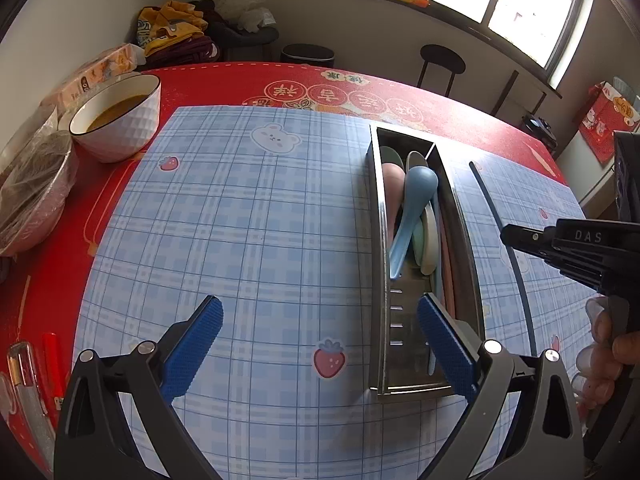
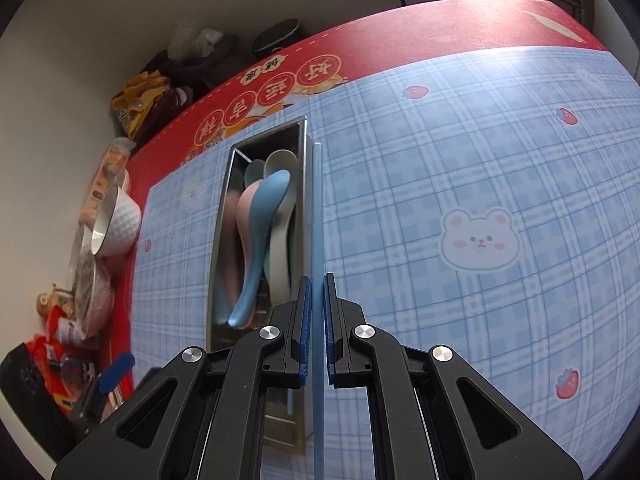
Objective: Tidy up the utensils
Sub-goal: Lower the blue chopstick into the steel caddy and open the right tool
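Lying lengthwise beside tray [image 2: 305, 184]: chopstick [image 2: 318, 216]

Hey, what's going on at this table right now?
A person is sorting utensils with a hand-held gripper in each hand. The right hand-held gripper is shut on a thin blue chopstick, which runs alongside a metal utensil box on the blue checked mat. The box already holds several pastel spoons, a blue spoon on top. The left hand-held gripper is open and empty near the box's front end.
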A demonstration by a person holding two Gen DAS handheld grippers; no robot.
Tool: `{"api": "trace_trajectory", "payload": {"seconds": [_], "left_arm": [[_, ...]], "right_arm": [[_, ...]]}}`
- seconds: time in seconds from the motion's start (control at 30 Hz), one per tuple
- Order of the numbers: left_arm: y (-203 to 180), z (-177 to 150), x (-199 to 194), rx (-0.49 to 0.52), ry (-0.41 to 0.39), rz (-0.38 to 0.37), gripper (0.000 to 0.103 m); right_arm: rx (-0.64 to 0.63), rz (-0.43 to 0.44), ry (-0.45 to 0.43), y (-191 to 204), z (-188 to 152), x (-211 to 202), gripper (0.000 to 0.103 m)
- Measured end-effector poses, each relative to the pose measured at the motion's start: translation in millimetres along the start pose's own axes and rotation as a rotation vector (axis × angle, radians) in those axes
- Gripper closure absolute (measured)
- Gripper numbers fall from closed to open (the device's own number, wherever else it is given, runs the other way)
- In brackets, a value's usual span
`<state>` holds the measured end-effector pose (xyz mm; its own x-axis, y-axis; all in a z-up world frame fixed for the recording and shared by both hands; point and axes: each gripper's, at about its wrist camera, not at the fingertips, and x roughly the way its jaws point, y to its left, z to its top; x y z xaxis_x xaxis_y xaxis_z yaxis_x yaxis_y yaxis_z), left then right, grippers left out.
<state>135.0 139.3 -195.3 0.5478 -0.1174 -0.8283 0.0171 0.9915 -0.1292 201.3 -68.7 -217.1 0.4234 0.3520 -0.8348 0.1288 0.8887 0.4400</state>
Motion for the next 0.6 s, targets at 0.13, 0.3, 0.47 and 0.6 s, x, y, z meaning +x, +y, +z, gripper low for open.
{"api": "trace_trajectory", "payload": {"seconds": [0.13, 0.3, 0.47, 0.6], "left_arm": [[6, -2, -1, -0.016, -0.002, 0.000, 0.008], [8, -3, 0, -0.028, -0.001, -0.001, 0.008], [7, -4, 0, -0.028, 0.001, -0.004, 0.008], [9, -5, 1, -0.028, 0.005, 0.003, 0.008]], "right_arm": [[0.033, 0.000, 0.022, 9, 8, 13, 0.097], [0.055, -0.004, 0.045, 12, 9, 24, 0.097], [0.086, 0.000, 0.065, 10, 9, 32, 0.097], [0.100, 0.000, 0.078, 8, 7, 37, 0.097]]}}
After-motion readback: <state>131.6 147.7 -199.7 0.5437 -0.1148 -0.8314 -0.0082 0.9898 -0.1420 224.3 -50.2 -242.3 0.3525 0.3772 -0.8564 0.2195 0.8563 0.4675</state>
